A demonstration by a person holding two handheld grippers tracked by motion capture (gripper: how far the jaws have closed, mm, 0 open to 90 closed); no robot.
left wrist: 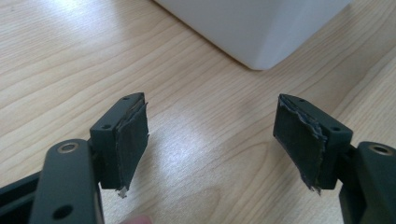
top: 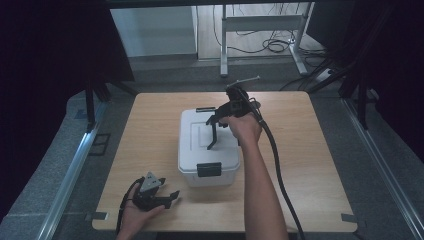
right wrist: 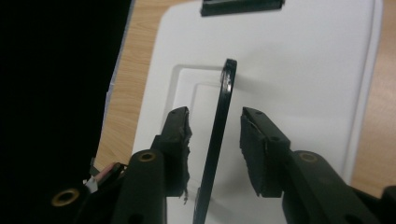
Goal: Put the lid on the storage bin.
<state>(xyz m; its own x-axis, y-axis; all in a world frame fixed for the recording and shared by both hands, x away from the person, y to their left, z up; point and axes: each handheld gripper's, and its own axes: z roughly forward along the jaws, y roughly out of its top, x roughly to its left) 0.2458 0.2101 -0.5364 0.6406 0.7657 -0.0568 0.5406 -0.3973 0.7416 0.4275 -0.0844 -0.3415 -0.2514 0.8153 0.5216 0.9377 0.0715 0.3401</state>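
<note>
A white plastic box (top: 192, 145) with black latches stands in the middle of the wooden table (top: 300, 165). Its black lid handle (top: 212, 136) is raised upright. My right gripper (top: 214, 120) hangs over the lid, open, with the handle (right wrist: 223, 107) standing between its two pads (right wrist: 180, 135), a small gap on each side. My left gripper (top: 169, 199) rests on the table near the front left, open and holding nothing. In the left gripper view, bare wood lies between the jaws of the left gripper (left wrist: 210, 140), and the box's corner (left wrist: 252, 28) is just beyond them.
The front latch (top: 208, 169) and the rear latch (top: 205, 109) lie flat against the box. The right gripper's cable (top: 280, 175) trails across the table's right side. Dark curtains hang left and right, and a desk frame (top: 260, 30) stands behind.
</note>
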